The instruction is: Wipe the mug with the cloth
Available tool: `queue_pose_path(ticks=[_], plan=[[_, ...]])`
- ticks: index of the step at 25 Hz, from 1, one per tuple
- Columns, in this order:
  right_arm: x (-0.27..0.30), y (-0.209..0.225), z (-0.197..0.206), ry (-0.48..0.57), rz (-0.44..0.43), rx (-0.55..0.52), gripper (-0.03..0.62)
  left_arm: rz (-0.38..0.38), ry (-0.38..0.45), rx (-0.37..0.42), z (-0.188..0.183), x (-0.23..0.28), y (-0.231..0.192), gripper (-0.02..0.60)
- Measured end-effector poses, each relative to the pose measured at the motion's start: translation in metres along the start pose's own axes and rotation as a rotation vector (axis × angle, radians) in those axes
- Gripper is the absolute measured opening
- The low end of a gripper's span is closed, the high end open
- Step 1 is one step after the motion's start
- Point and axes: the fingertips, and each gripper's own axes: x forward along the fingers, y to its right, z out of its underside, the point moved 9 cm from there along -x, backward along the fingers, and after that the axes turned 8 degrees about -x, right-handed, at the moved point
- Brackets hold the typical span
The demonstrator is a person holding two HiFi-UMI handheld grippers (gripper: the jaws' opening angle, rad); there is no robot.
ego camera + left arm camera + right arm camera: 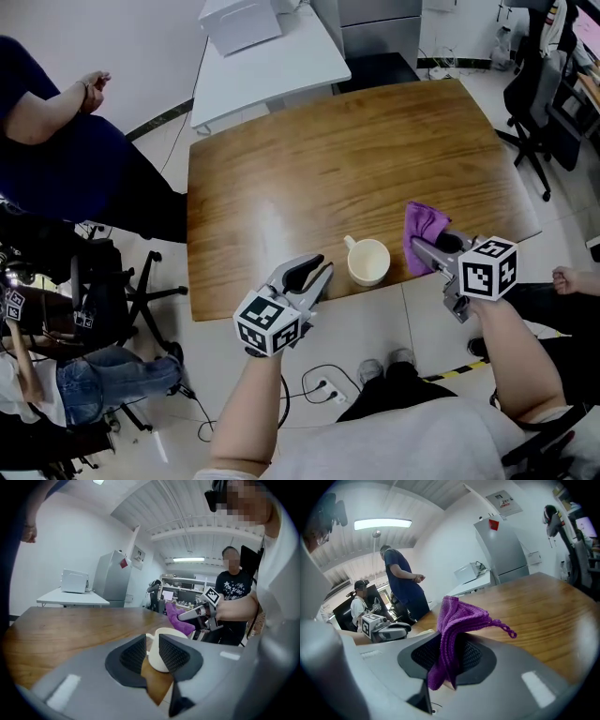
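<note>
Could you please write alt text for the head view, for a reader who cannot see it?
Seen from above, a white mug stands near the front edge of a wooden table. The right gripper holds a purple cloth just right of it; the left gripper points at the mug without touching it.

Glossy, varnished wood is shown by the worktop (328, 159); the mug (368, 261) is smoothly glazed, the cloth (424, 225) beside the mug coarsely knitted.
</note>
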Motion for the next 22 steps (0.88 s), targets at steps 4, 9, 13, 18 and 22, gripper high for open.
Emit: queue_pose_path(ticks=[4, 9, 13, 18, 22], plan=[[-0.057, -0.043, -0.005, 0.068, -0.023, -0.028, 0.097, 0.016, 0.089, -0.036, -0.006, -0.027, 0.045, 0.06], [-0.13, -0.106, 0.009, 0.151, -0.084, -0.074, 0.097, 0.036, 0.157, -0.004, -0.002, -0.06, 0.124, 0.009], [-0.195, -0.147, 0.035, 0.197, -0.153, -0.105, 0.097, 0.052, 0.215, 0.014, 0.003, -0.081, 0.209, 0.0], [-0.293, -0.206, 0.077, 0.246, -0.204, -0.173, 0.097, 0.038, 0.216, 0.054, 0.023, -0.115, 0.331, 0.0], [-0.368, -0.255, 0.103, 0.273, -0.224, -0.204, 0.097, 0.018, 0.21, 0.075, 0.037, -0.15, 0.417, 0.0]])
